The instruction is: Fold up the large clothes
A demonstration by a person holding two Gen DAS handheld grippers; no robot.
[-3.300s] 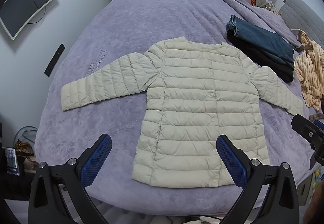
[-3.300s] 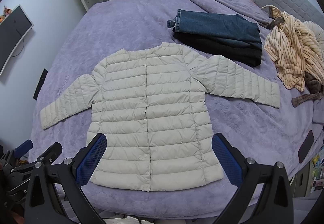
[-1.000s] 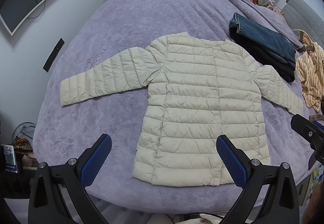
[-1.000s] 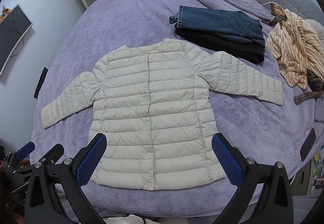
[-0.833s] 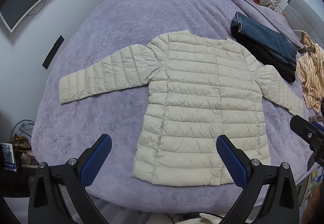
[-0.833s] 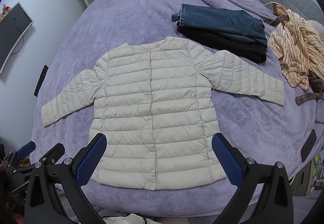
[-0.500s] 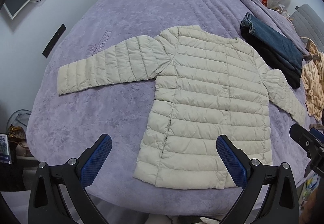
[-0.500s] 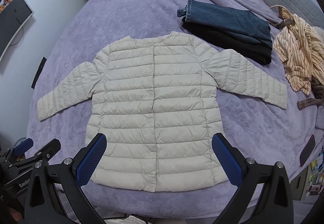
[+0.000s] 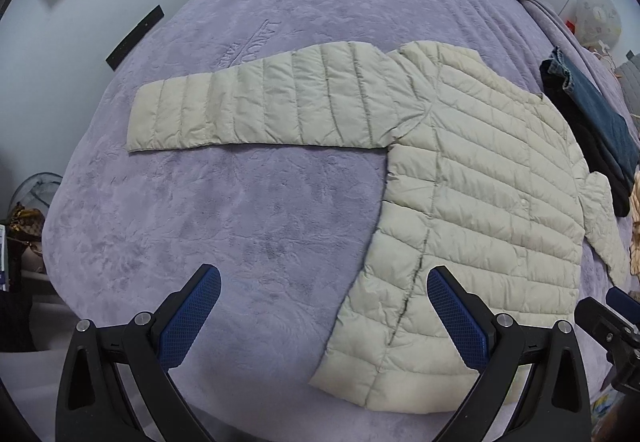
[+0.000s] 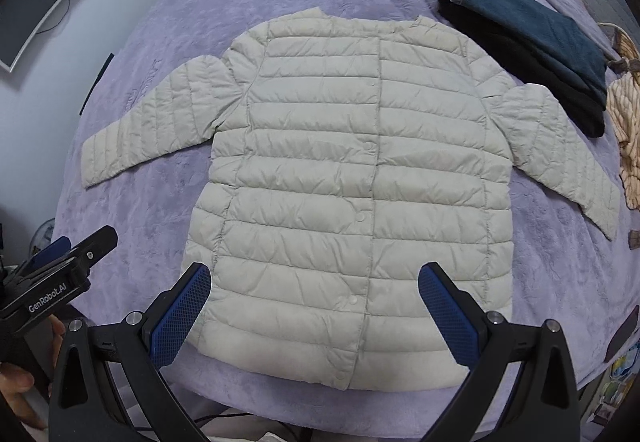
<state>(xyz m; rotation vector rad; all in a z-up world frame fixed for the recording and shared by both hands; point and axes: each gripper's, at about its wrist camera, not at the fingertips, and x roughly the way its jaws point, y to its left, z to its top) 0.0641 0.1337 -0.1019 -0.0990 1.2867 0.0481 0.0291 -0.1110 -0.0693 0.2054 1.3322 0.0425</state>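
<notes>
The jacket [image 10: 352, 186] lies flat, front up, on the purple bed [image 9: 224, 210], collar away from the person, hem at the near edge, both sleeves spread sideways. The left gripper [image 9: 324, 316] has its fingers spread wide and empty; it hangs above bare cover just left of the hem corner, with the left sleeve [image 9: 256, 106] straight ahead, its long axis running crosswise to the fingers. The right gripper [image 10: 314, 312] is likewise spread and empty, straddling the hem centre. Judgement: no fold is made yet; the left gripper is nearer the left sleeve, whose cuff lies ahead and to its left.
</notes>
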